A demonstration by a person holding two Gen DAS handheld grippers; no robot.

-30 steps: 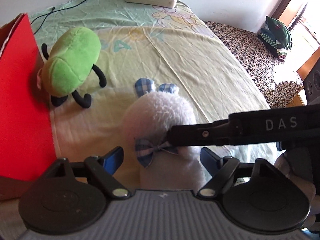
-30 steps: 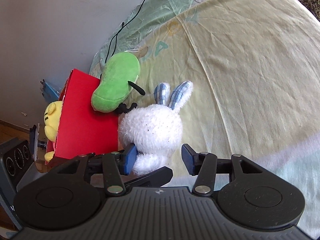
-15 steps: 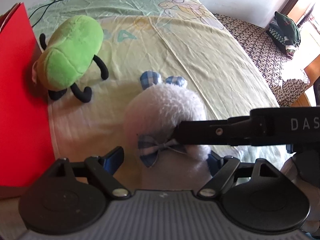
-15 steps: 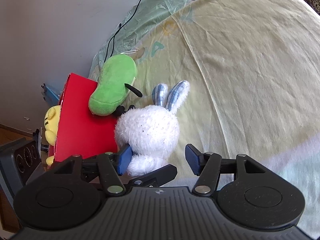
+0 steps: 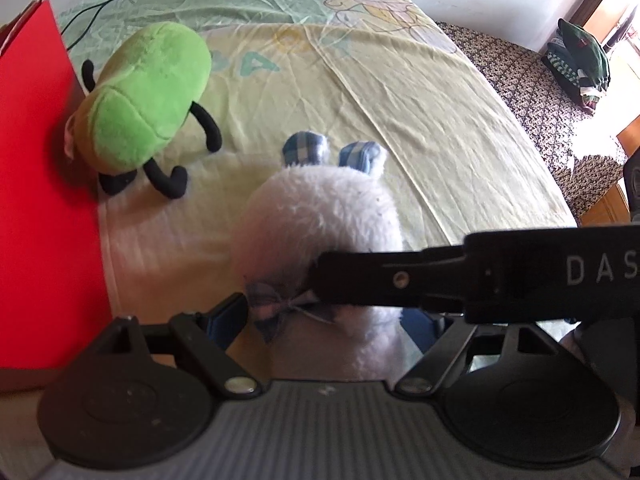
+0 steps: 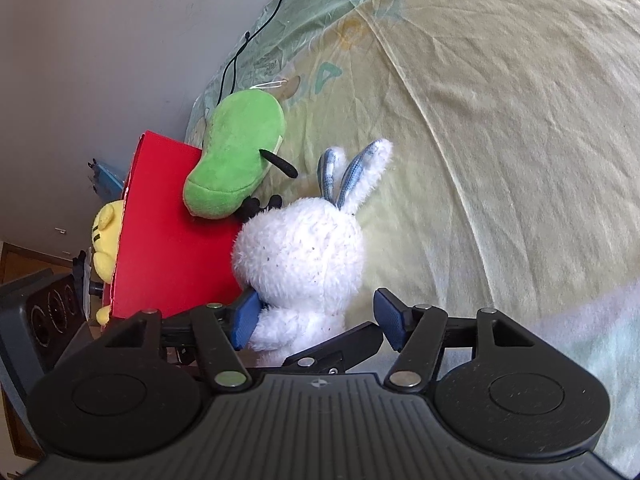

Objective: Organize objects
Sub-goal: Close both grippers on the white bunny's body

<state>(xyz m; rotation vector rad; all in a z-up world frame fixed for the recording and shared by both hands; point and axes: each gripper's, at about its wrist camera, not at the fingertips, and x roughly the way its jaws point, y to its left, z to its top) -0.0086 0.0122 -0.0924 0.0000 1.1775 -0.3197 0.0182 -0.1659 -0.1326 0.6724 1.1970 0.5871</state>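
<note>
Sitting between both grippers' parted fingers, white rabbit plush [image 6: 300, 252]

Over the last second the white plush rabbit [image 6: 300, 256] has come deeper between the right gripper [image 6: 316, 318] jaws, which have spread wider. In the left wrist view, the left gripper [image 5: 324, 320] has closed in on the rabbit's body.

White capital letters "D A S" stand on the black plastic arm of the right gripper [image 5: 520, 276] — it crosses the left wrist view, and the word runs off the picture's edge. On the pale yellow-green printed bedsheet [image 5: 400, 92] a teal letter "A" can be read — other printed marks there are too faint.
</note>
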